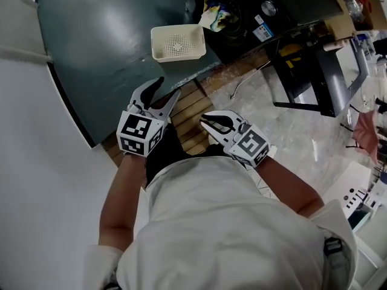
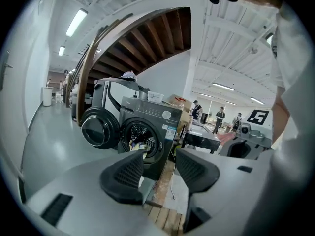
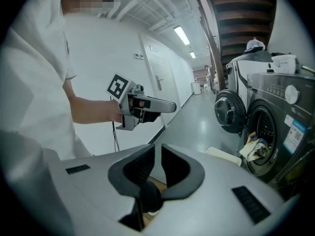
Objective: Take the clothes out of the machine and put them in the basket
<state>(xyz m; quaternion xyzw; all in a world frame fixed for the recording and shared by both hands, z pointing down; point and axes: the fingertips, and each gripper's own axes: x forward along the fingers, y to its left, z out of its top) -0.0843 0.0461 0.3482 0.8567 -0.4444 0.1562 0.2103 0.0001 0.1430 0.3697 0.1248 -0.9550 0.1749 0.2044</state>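
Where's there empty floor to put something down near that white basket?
Bare grey floor spreads left of the basket. Pale floor between the wooden slats and the black frame is free, bar a cable. Crowded around the clothes.

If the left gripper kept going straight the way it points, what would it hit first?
Most likely the lower front of the washing machine, under the clothes hanging from its drum. Nothing shows between the left gripper and it, though depth is unclear.

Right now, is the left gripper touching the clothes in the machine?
Apart. In the left gripper view, the left gripper is empty, with bare floor between it and the clothes.
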